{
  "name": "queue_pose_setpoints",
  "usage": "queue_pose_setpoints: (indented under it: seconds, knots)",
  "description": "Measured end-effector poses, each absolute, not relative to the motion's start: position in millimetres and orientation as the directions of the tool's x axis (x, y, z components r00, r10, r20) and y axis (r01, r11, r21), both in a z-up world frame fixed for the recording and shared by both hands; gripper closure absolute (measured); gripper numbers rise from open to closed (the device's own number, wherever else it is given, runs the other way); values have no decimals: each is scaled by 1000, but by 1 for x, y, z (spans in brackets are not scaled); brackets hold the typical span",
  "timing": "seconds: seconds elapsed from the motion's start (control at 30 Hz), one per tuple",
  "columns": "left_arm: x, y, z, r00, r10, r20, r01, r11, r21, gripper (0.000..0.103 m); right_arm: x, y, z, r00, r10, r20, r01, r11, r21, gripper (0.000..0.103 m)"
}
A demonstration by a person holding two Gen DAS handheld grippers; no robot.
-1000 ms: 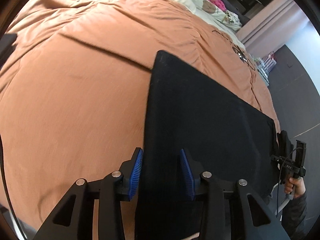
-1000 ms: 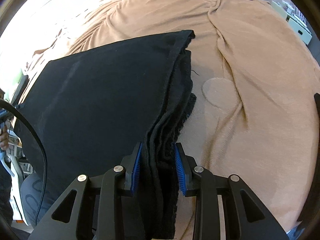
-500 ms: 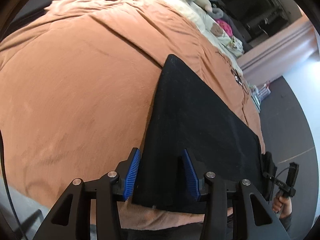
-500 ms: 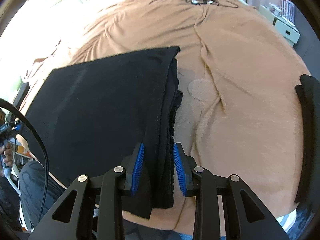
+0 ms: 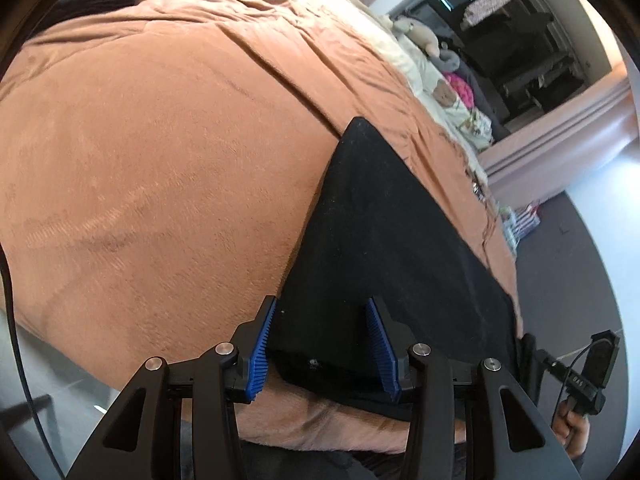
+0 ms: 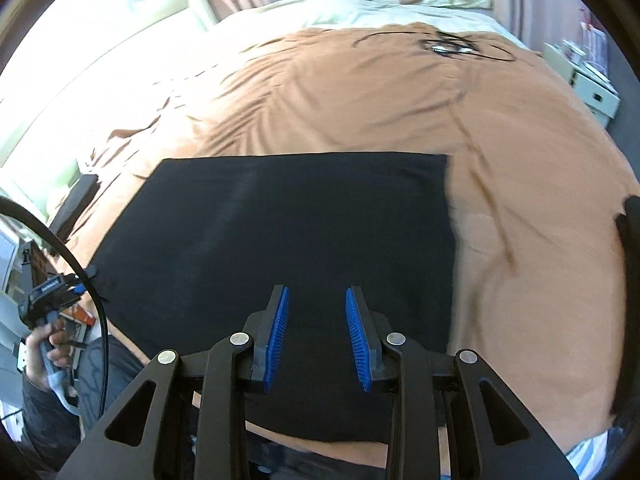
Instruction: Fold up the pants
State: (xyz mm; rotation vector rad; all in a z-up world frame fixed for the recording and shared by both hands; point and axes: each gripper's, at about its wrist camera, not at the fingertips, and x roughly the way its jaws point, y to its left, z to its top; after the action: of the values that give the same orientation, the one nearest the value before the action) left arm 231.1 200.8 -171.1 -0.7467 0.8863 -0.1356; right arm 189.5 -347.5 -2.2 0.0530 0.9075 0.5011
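Right wrist view: rust-brown plush bedspread (image 6: 360,92) fills the frame; tangled thin black cable (image 6: 452,46) at 12 o'clock, dark folded cloth (image 6: 632,248) at 3. Folded black fabric pants (image 6: 280,232) lie flat, square-edged, centre. Right gripper (image 6: 316,336) spread, empty above them. Left gripper (image 5: 320,344) likewise spread over their near corner.

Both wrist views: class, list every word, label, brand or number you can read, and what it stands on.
No text reads for certain.
White lettering on the body of the right hand-held gripper: too small to read.
Label on the body of the left hand-held gripper: blurred.
Black pants: no print.
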Motion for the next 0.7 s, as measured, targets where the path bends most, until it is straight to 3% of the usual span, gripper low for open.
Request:
queue_pose_setpoints:
  seconds: [0.17, 0.43, 0.7]
  knots:
    - [226, 196, -180, 670, -383, -636, -218, 717, -662, 58, 196, -308, -9, 476, 486, -733, -449, 851, 273, 78]
    - [216, 189, -174, 713, -334, -616, -219, 729, -649, 78, 224, -257, -34, 418, 507, -754, -495, 823, 279, 92]
    - [212, 187, -172, 740, -314, -595, -213, 729, -650, 91, 253, -213, -53, 400, 497, -771, -494, 825, 275, 96]
